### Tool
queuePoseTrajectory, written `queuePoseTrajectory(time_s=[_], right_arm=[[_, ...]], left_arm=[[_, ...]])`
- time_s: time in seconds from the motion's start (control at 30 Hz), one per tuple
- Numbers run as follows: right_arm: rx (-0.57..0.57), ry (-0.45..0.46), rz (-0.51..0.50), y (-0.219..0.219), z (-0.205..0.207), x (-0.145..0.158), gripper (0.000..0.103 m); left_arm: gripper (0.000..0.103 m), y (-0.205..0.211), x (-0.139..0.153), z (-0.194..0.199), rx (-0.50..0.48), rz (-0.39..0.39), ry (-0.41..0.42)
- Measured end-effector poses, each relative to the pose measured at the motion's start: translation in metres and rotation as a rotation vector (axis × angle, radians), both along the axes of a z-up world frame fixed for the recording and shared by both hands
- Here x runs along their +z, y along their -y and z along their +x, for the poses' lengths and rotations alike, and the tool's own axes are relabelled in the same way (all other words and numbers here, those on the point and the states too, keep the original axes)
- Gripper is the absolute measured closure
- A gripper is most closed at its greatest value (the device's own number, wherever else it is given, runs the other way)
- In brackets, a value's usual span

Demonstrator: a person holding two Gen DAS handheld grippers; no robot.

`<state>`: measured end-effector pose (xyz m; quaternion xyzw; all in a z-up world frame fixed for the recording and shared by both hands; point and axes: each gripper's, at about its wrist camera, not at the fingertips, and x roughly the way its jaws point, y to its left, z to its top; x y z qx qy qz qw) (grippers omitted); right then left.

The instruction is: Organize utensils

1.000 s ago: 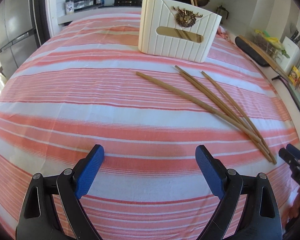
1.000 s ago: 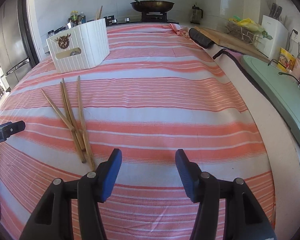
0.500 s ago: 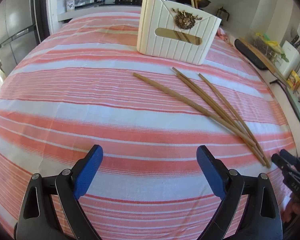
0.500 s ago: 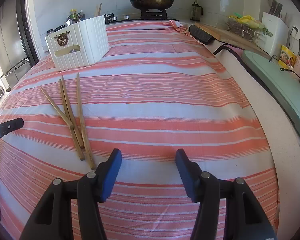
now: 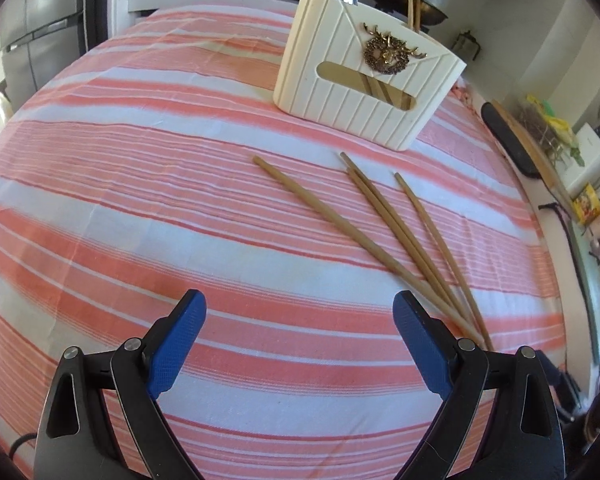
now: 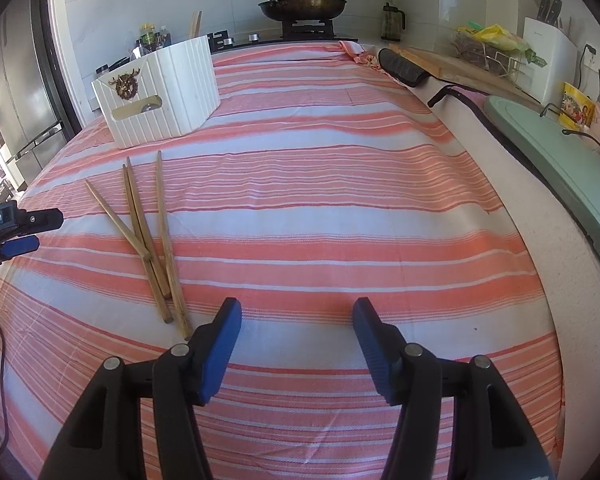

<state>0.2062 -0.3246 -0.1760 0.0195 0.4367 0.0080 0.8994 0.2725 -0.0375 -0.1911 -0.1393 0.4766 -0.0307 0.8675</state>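
In the left wrist view, the left claw (image 5: 298, 322) hangs over the striped cloth (image 5: 140, 200) on the bench, its blue pads spread wide with only cloth between them. Four chopsticks (image 5: 364, 236) lie fanned on the cloth at about one o'clock from the claw; their near tips run together just beside the right-hand pad and pass behind that finger. The white holder (image 5: 364, 88) stands farther off, at about twelve to one o'clock, with chopsticks and a spoon sticking out of its top.

In the right wrist view, the right claw (image 6: 298, 324) is about half open and holds nothing. The chopsticks (image 6: 148, 240) lie at about ten to eleven o'clock, their near ends just beside the left-hand pad but not touching it. The holder (image 6: 160, 96) stands beyond them at eleven o'clock. The left claw (image 6: 20, 236) shows at the frame's left edge, at nine o'clock.
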Motion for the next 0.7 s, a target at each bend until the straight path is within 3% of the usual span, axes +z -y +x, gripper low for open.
queuePoseTrajectory(time_s=[0.33,0.43,0.57,0.7], right_arm=[[0.001,-0.004,-0.019,-0.002,0.0,-0.001,0.043],[0.001,-0.004,-0.021,-0.002,0.0,-0.001,0.043],[0.001,-0.004,-0.025,-0.003,0.0,-0.001,0.043],[0.001,-0.003,-0.02,-0.002,0.0,-0.001,0.043]], left_arm=[[0.008,0.042,-0.002,0.032,0.007,0.05,0.001],[0.008,0.061,-0.01,0.044,-0.009,0.115,-0.031],[0.008,0.077,-0.016,0.038,-0.055,0.245,0.005],[0.008,0.075,-0.016,0.035,-0.086,0.256,0.012]])
